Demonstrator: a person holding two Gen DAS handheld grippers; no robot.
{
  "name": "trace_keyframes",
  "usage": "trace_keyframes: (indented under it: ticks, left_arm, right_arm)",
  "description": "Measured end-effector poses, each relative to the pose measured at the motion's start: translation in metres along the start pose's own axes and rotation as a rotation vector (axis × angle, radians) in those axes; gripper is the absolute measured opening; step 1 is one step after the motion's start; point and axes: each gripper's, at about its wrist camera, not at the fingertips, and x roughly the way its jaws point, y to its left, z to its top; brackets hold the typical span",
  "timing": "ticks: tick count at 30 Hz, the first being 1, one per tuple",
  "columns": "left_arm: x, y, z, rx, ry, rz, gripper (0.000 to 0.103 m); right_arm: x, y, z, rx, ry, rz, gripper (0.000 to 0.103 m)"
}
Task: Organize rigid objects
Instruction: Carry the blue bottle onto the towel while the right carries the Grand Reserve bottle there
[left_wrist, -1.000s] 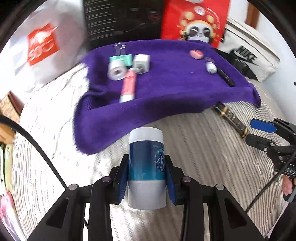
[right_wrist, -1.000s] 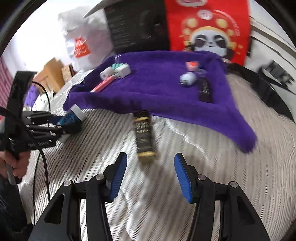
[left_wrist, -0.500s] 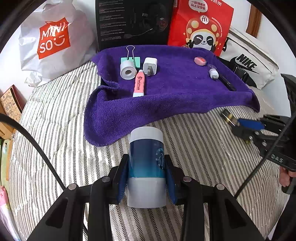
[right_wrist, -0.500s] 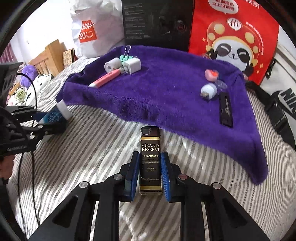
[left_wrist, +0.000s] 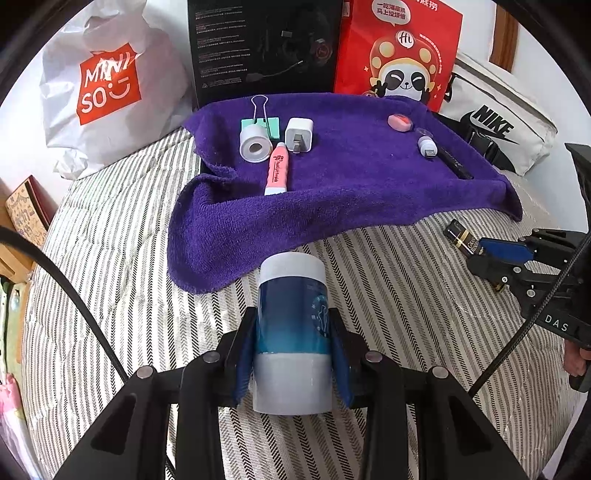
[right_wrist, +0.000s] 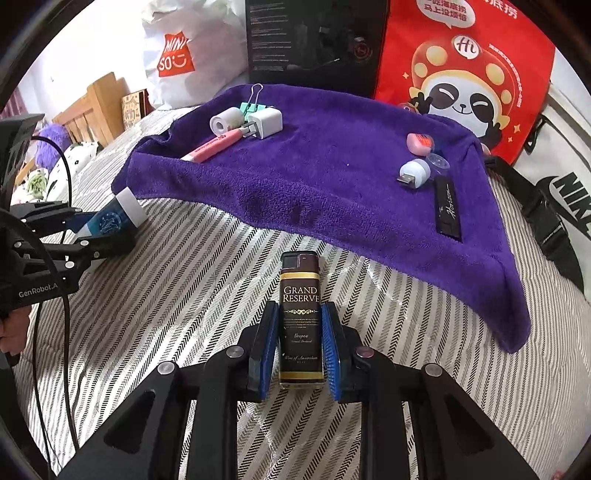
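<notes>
1. The towel (left_wrist: 362, 192) is showing deep purple all over.
2. The bedcover (right_wrist: 192, 295) is running black-and-white herringbone stripes.
3. The tube (left_wrist: 291, 332) is wearing a dark blue band fading to teal, with white ends.
4. The lighter (right_wrist: 300, 325) is displaying dark brown with gold bands and white lettering.
5. The pen (left_wrist: 277, 170) is glowing pink.
6. The binder clip (left_wrist: 271, 125) is showing mint green.
7. The bag (right_wrist: 465, 74) is blazing red with a black-and-white panda.
8. The gripper pads (right_wrist: 267, 347) are showing blue.
</notes>
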Motion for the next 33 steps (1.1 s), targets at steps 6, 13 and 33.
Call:
trace_keyframes:
  ticks: [6, 13, 33]
  left_arm:
    - [-0.008, 0.015, 0.004, -0.070, 0.015, -0.045, 0.034]
    - [-0.030, 0.021, 0.012, -0.078, -0.023, -0.036, 0.034]
    - [-0.009, 0.009, 0.128, 0.009, -0.039, -0.101, 0.034]
  right_arm:
    - [-0.004, -0.002, 0.001, 0.020, 0.027, 0.032, 0.023]
    - [-0.031, -0.002, 0.009, 0.002, -0.028, 0.057, 0.023]
    - [-0.033, -0.065, 0.124, 0.062, -0.168, 0.023, 0.023]
